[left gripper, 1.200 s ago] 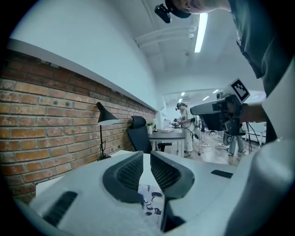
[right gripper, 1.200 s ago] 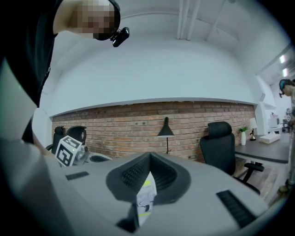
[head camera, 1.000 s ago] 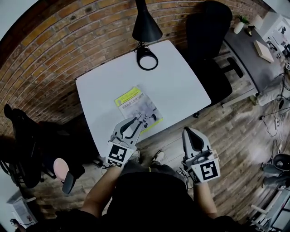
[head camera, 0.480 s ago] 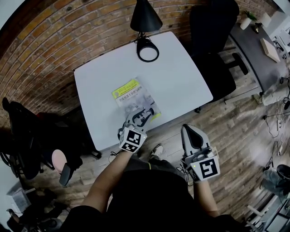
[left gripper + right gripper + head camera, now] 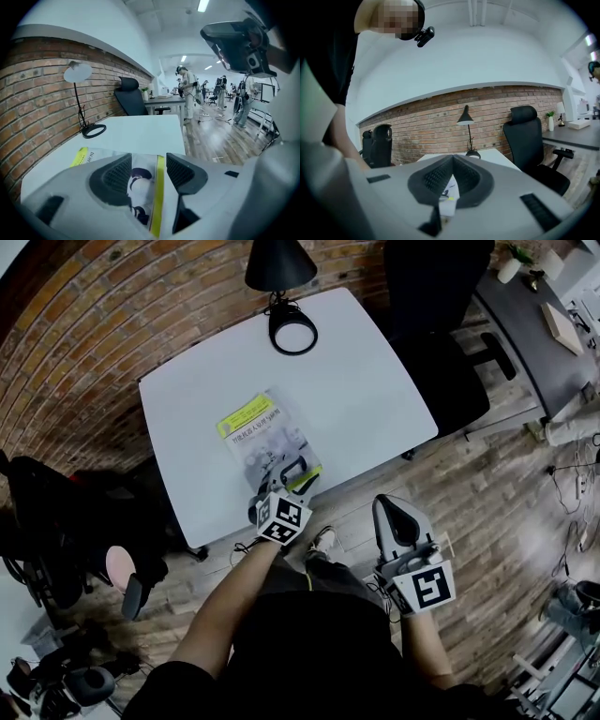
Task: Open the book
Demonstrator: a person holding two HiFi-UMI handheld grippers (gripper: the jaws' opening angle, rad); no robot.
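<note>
Now | left gripper (image 5: 149, 160) fingers (image 5: 115, 177) just opening | book (image 5: 255, 432) edge below, between them

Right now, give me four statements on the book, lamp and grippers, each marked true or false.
1. The book lies closed on the white table. True.
2. The left gripper is clamped on the book. False: its jaws stand apart, having just been opening; the cover shows between them, unpinched.
3. The right gripper rests on the table. False: it hangs beyond the table's near edge, over the wood floor, jaws together.
4. The black lamp stands at the table's far edge. True.
</note>
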